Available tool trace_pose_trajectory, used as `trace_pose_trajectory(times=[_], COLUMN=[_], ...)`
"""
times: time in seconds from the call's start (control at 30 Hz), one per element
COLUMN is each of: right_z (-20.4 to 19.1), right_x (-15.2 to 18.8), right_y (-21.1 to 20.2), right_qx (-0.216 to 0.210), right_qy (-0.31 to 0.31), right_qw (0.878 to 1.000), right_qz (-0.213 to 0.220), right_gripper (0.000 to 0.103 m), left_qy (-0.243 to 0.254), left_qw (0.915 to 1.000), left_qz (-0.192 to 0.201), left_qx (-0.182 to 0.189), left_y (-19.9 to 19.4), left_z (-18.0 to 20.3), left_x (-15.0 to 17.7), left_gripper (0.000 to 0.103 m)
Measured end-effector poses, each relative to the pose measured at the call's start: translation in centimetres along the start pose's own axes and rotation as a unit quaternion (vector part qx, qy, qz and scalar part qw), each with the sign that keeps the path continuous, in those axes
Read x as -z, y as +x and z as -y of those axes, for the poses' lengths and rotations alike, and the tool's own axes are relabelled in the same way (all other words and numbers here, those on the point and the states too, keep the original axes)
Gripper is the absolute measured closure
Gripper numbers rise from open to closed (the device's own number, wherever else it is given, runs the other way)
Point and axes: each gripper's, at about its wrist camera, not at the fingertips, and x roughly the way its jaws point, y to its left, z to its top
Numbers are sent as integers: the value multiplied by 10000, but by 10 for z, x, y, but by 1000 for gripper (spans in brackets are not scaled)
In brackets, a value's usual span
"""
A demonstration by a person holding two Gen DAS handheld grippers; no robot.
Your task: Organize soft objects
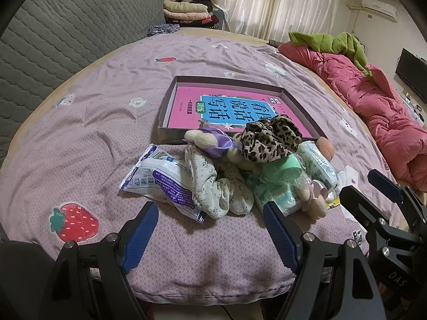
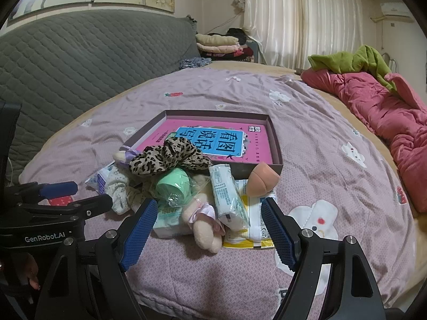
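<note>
Covering the bed, a lilac quilt (image 1: 106,138) bears a shallow box (image 1: 170,98); both grippers (image 1: 210,229) (image 2: 210,224) gape, holding nothing, curtains (image 2: 301,18) behind.

The leopard-print cloth (image 1: 269,140) covers the near right corner of the pink book (image 1: 229,106). The plush toy (image 2: 202,222) lies half buried under packets. The pink quilt (image 2: 395,122) runs off the right edge.

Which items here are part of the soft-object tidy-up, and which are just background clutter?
Job:
leopard scrunchie
plush toy
speckled socks
tissue pack
peach sponge
shallow box

Lying about:
pink duvet
green blanket
folded clothes
</note>
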Motion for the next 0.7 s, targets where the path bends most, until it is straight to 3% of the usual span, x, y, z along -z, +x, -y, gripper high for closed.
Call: trace_pose_trajectory(times=[0.7], right_z=[12], right_x=[-3], right_y=[0], right_qx=[-8], right_qy=[229], right_qw=[9997], right_qz=[50], right_gripper=[22], left_qy=[-101], left_qw=[9997], left_qz=[131], left_qx=[189], left_y=[1], left_z=[-14], left_x=[-8], left_gripper=[23])
